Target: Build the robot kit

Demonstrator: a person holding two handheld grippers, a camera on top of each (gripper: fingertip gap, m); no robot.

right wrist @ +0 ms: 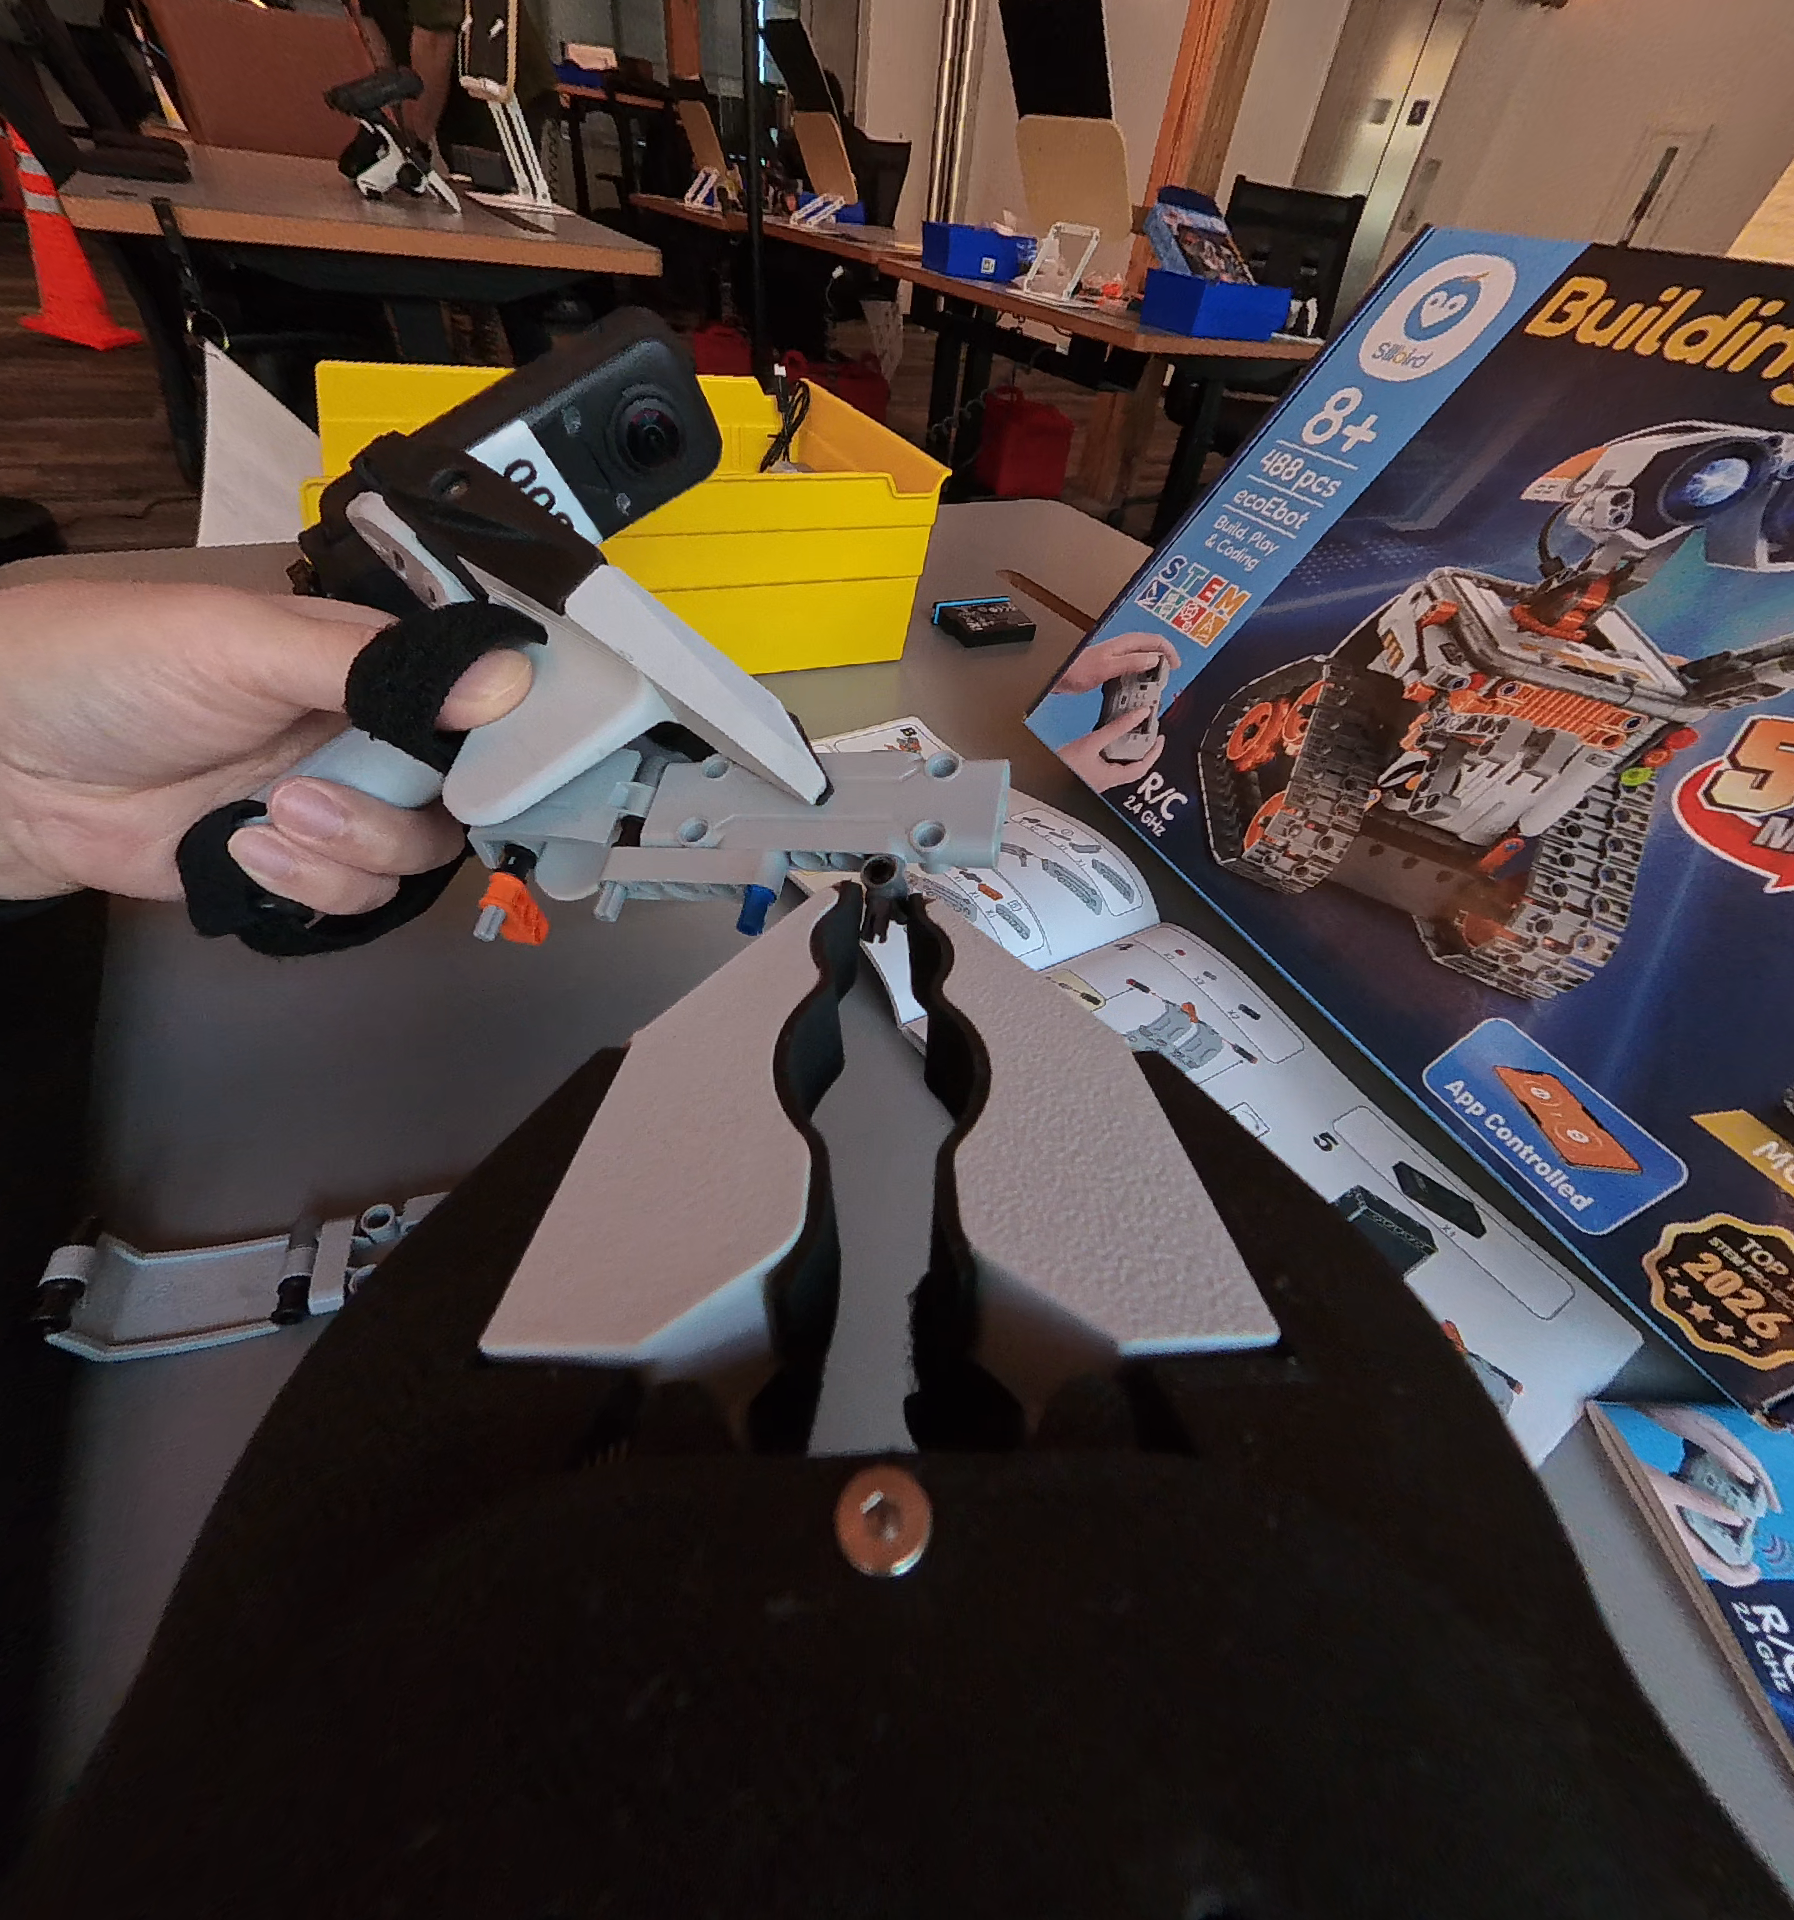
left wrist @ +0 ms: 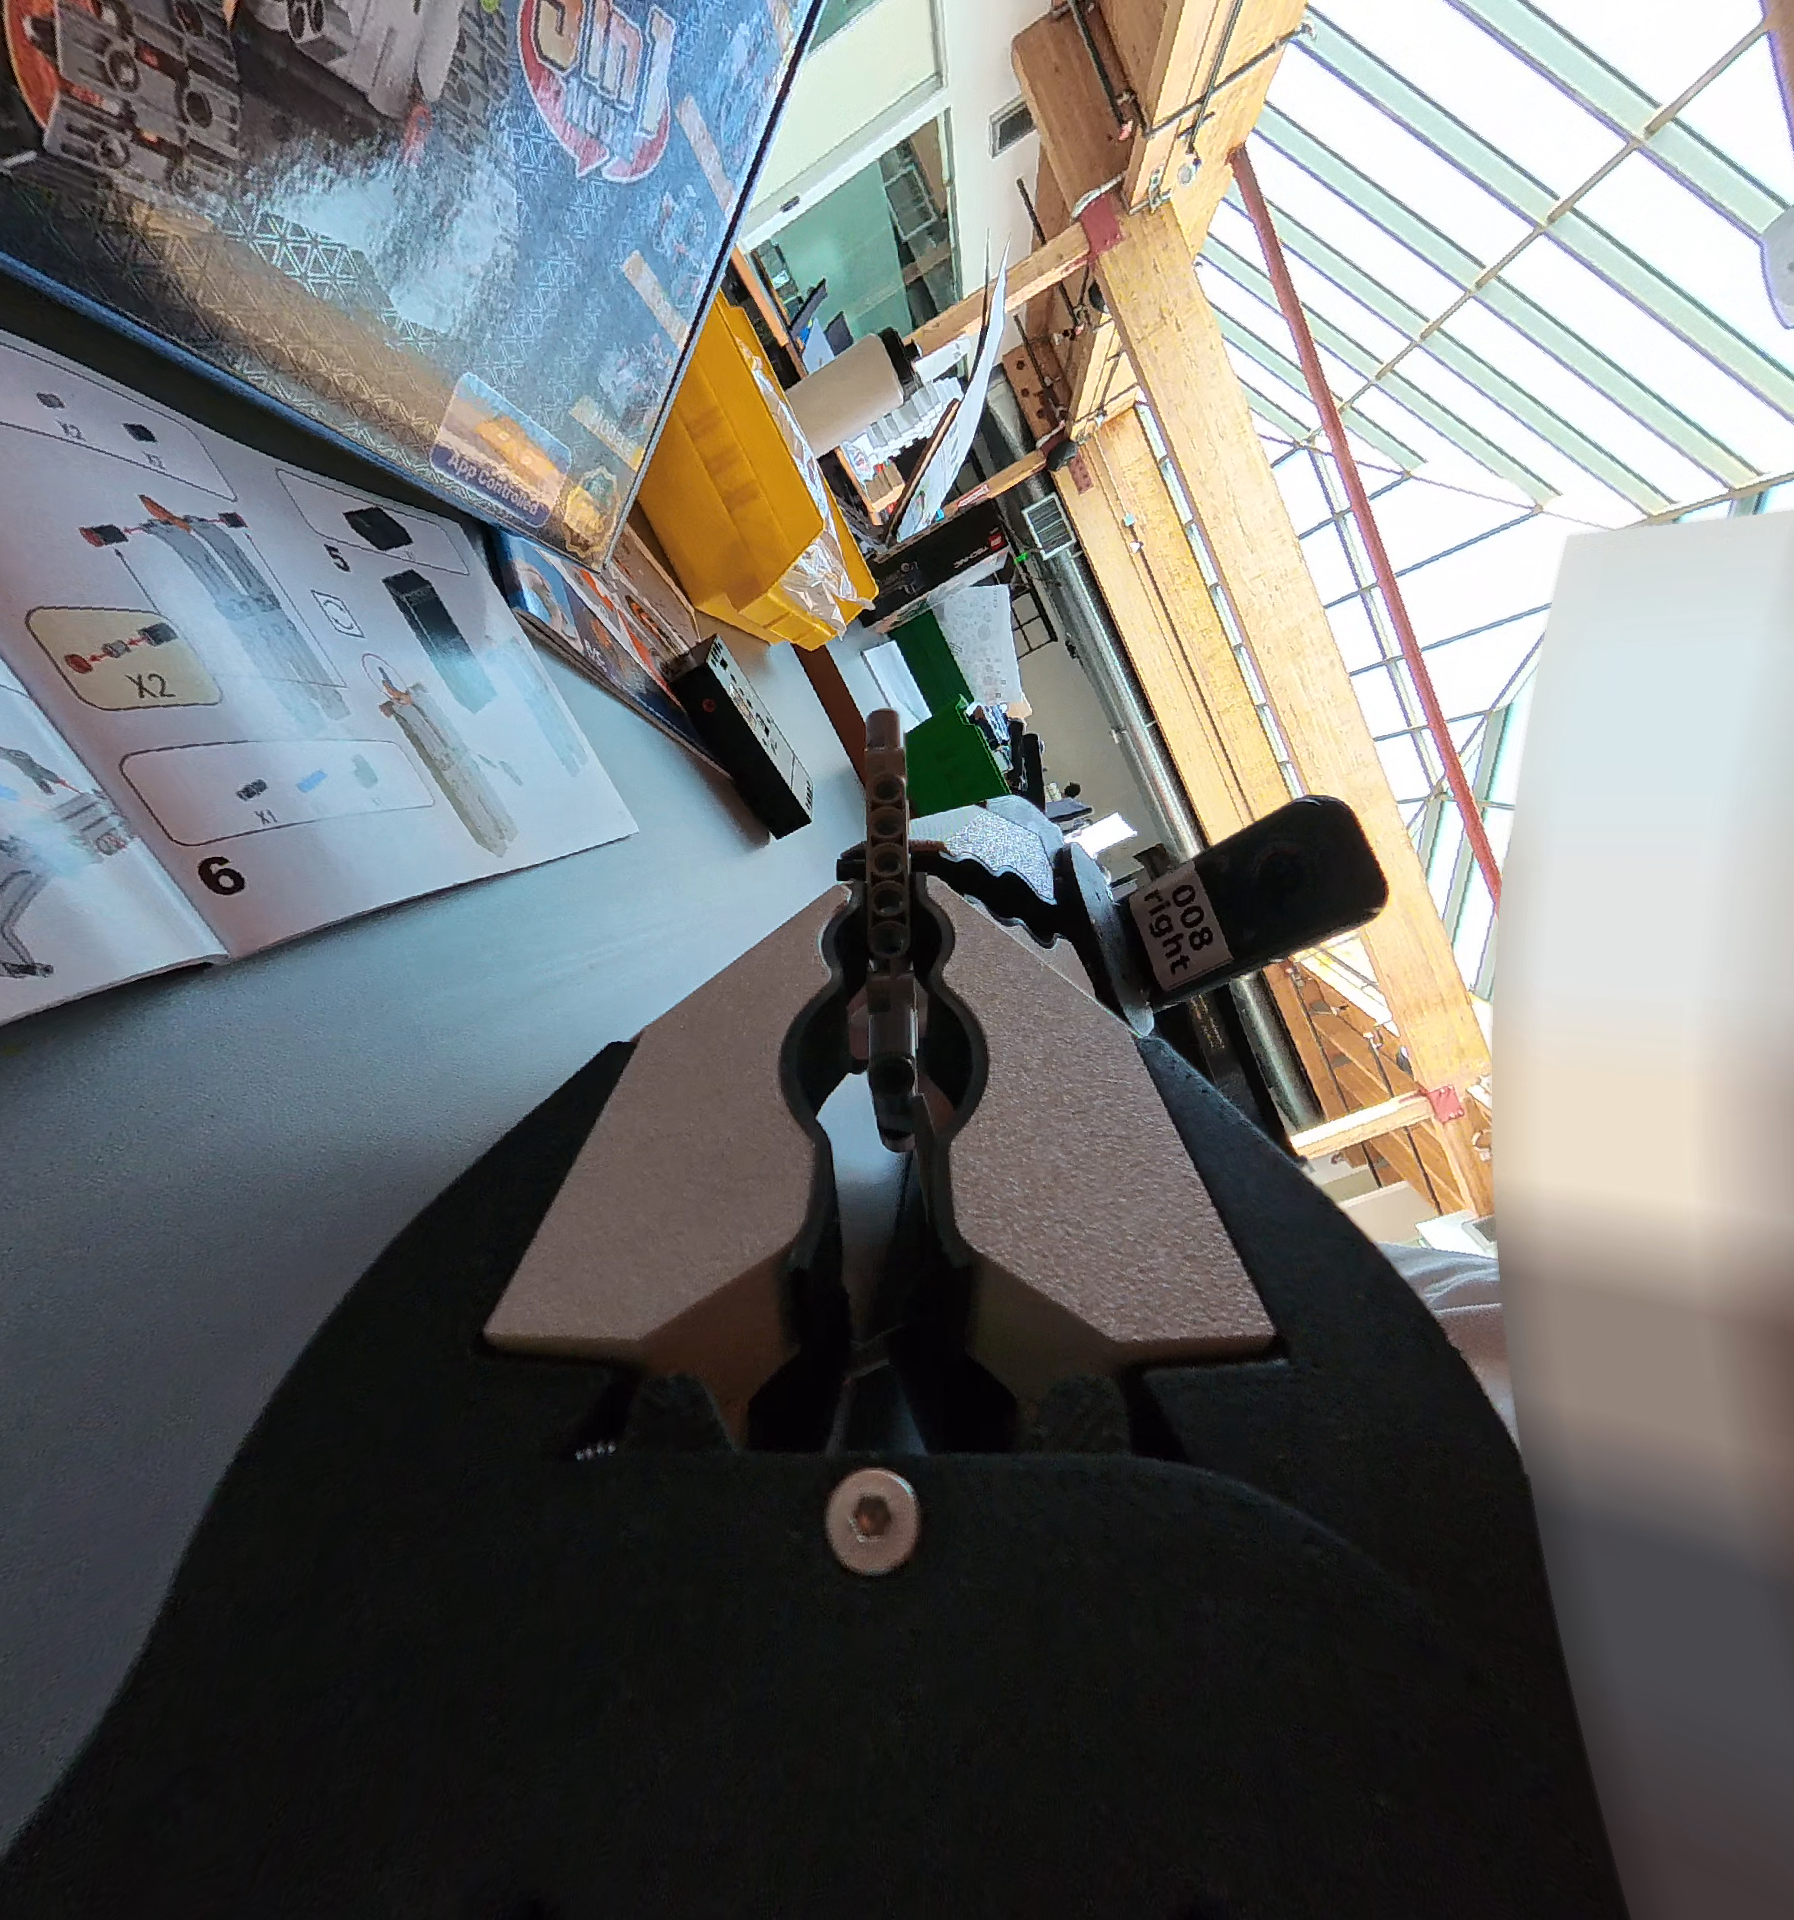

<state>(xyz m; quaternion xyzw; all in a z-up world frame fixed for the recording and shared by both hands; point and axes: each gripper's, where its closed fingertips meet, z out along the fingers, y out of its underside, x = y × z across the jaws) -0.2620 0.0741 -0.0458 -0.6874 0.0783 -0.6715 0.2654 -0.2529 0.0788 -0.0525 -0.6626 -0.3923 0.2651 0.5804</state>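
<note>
Grey assembly (right wrist: 768,821) clamped in left gripper (left wrist: 888,914); right gripper (right wrist: 885,909) pinches small black pin (right wrist: 880,883), which could slip if misaligned.

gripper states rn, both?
Left gripper: shut on the grey brick assembly.
Right gripper: shut on a small dark pin, at the assembly's underside.

Both tongs (left wrist: 885,935) (right wrist: 885,914) clamped, tips seemingly near each other.
</note>
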